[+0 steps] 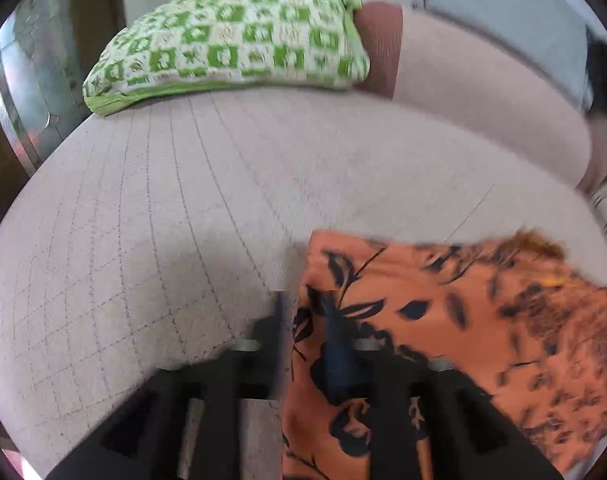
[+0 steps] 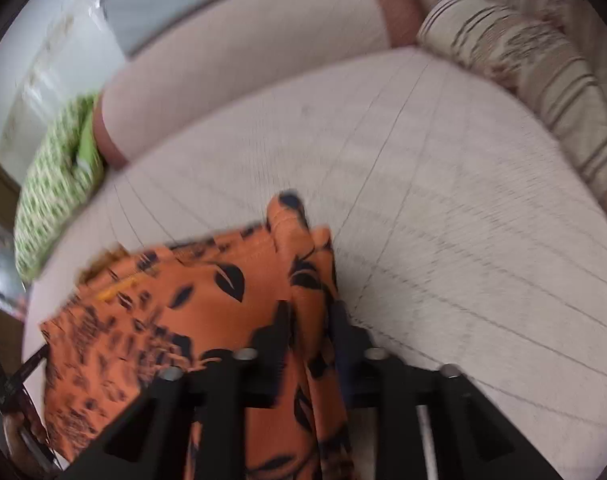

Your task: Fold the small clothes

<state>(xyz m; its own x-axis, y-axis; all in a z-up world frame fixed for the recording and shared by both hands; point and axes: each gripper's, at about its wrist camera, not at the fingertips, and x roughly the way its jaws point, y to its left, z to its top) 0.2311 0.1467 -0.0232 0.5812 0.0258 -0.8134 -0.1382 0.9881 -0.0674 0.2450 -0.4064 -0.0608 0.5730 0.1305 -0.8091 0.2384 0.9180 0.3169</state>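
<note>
Orange leaf-print garment (image 1: 443, 320) lies blurred on the quilted bed (image 1: 163, 220), its lower edge cut off. The left gripper (image 1: 307, 316) straddles its edge, fingers narrowly parted; the right gripper (image 2: 309, 316) pinches a raised fold. A green checked pillow (image 1: 231, 40) sits behind.

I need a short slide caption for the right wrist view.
Right gripper pinching a fold of the orange leaf-print garment on the quilted bed.
</note>
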